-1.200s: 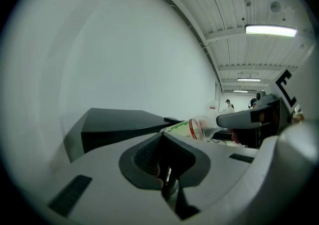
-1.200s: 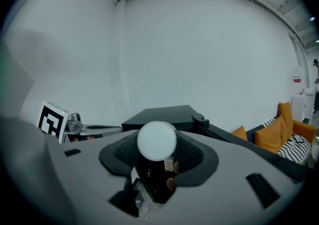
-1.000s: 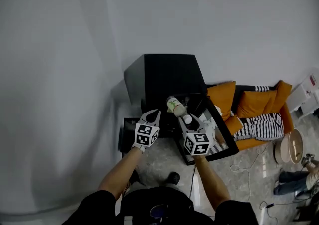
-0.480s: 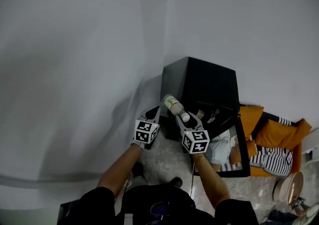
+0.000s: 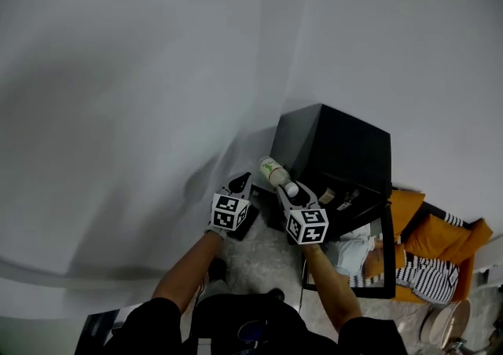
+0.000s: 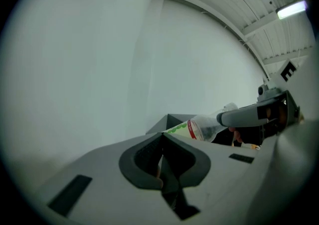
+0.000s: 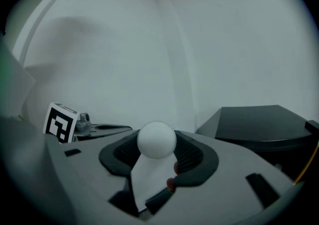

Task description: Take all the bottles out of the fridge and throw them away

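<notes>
- The bottle (image 5: 275, 172) is out of the fridge (image 5: 339, 140). It is held nearly level in the air in front of the person, with its white cap toward the hand and its base toward the wall (image 5: 141, 71).
- The right claw (image 5: 288, 191) is clamped on the bottle at the neck, just under the cap. A grip this near one end lets the body swing, so the carry likely calls for a steady hand and no quick turns.
- The left claw (image 5: 239, 183) is just beside it, with its jaws together and nothing in them. It could steady the body if the bottle sags.
- Where the bottle is to be thrown away shows in no view. Turn slowly and stay clear of the fridge's open door (image 5: 387, 247).
</notes>
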Demonstrator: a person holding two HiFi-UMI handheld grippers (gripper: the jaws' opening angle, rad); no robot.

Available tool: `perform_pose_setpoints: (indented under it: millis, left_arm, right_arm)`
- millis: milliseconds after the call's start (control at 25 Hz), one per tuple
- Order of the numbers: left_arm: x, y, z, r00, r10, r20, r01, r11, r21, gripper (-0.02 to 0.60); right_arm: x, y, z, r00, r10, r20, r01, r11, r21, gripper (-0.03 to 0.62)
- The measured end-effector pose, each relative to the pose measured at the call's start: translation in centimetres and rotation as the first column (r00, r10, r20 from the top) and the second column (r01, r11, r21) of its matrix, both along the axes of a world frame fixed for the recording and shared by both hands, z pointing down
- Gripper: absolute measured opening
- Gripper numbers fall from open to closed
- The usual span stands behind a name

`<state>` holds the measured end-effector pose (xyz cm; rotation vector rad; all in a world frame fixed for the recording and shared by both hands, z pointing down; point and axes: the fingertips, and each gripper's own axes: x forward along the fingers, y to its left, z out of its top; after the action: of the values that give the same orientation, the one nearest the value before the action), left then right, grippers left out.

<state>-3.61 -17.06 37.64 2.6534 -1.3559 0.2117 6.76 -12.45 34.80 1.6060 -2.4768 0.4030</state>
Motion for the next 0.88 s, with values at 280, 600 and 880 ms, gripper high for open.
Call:
perform_pose_setpoints:
  millis: [280, 600, 880]
  left_arm:
    - [-1.7, -0.9, 1.5, 1.0, -0.003, -0.006, 0.003, 1.0, -0.004, 0.0]
    - [-3.3, -1.0, 5.4, 1.0, 0.011, 0.012, -0.01, 0.997, -0.073, 0.0]
    - [-3.2, -1.5, 12.0, 0.998, 0.057, 0.037, -0.051, 0.987, -0.152, 0.0]
  right_arm:
    - [-1.4, -1.3, 2.5, 1.0, -0.007, -0.016, 0.007, 0.999, -0.034, 0.198]
    - [-3.0, -2.1, 6.9, 0.999, -0.011, -0.033, 0.007, 0.994, -0.106, 0.198]
    - [-3.3, -2.4, 13.9, 0.999, 0.009, -0.043, -0.018, 0.979, -0.203, 0.198]
